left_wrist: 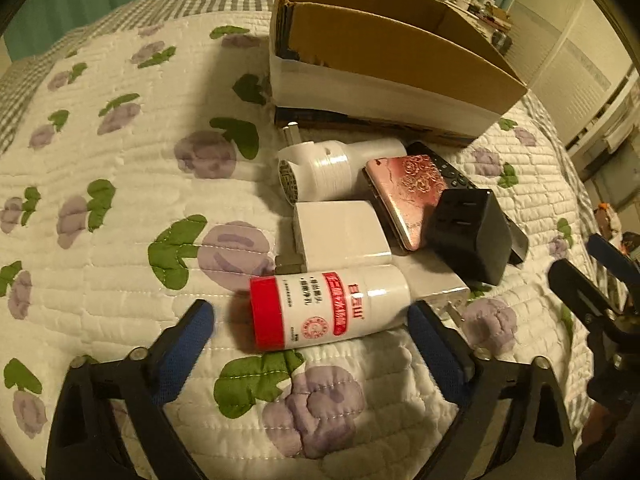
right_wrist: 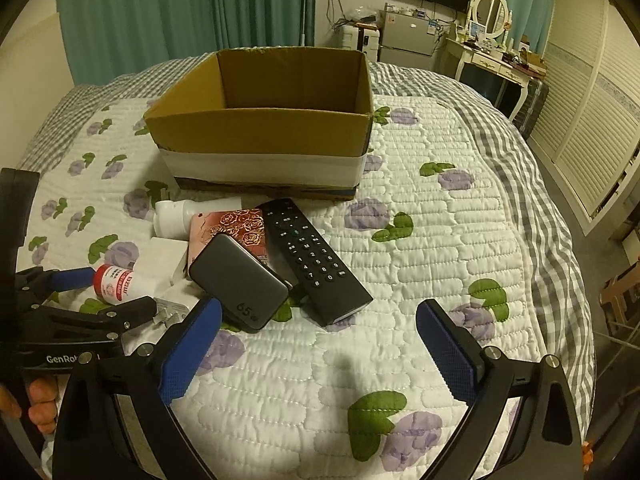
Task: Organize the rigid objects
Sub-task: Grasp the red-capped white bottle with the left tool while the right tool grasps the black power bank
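left claw [left_wrist: 312, 328] spread, straddling red-capped bottle [left_wrist: 328, 310] lying crosswise, pads not touching. right claw [right_wrist: 320, 332] spread, remote [right_wrist: 316, 260] just ahead.

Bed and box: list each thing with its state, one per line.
Cardboard box: open-topped, looks empty.
Red-capped bottle: capped, lying on its side.
Remote: face up.
Black charger: resting on the pile.
Left tool: open around the bottle.
Right tool: open, holding nothing.
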The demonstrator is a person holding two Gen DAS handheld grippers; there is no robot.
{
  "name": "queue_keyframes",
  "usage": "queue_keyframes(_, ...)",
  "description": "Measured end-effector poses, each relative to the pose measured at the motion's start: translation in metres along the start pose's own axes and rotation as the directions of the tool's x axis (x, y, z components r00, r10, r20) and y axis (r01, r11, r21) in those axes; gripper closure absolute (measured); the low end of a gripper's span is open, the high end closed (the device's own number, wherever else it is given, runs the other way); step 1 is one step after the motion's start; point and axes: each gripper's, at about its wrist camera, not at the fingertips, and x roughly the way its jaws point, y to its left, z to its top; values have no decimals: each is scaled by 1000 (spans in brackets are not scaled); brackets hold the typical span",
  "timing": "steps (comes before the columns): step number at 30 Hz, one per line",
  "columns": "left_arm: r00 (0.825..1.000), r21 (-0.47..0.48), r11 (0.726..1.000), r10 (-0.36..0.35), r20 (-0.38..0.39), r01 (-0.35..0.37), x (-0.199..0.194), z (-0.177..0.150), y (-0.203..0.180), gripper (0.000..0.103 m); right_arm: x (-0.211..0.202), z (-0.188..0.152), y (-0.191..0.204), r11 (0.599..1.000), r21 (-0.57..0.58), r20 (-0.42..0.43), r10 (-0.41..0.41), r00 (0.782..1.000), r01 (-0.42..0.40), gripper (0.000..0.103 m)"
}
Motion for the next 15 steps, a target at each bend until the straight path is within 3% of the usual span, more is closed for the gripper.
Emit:
queue_keyframes(2,1000,11,1000,-26,-6,26,-4,-1,2,32,2,2,4,1000,-18,-2,4,1000,-4,5)
queue_keyframes(3,1000,13,1000,-14,-6,14,-5,-1,3,38,3,4,7,1000,-27,-2,8,1000,-8,6)
queue_keyframes(5,1000,10,1000,-1,-10,1,-7,-2,10,59,8,7,12,998,-53,-7,17,1000,-17,7)
queue_keyframes(6,1000,-2,1000,-3,-17,3,-7,-2,15,63,11,9,15,997,-67,-9,24,1000,-25,7)
queue_keyframes(9,999,-29,999,-29,-46,28,-2,-2,24,66,23,14,25,990,-126,-28,54,998,-57,9)
queue_keyframes(15,999,21,1000,-20,-50,21,-2,-1,18,57,53,17,40,966,-206,-127,131,983,-156,28)
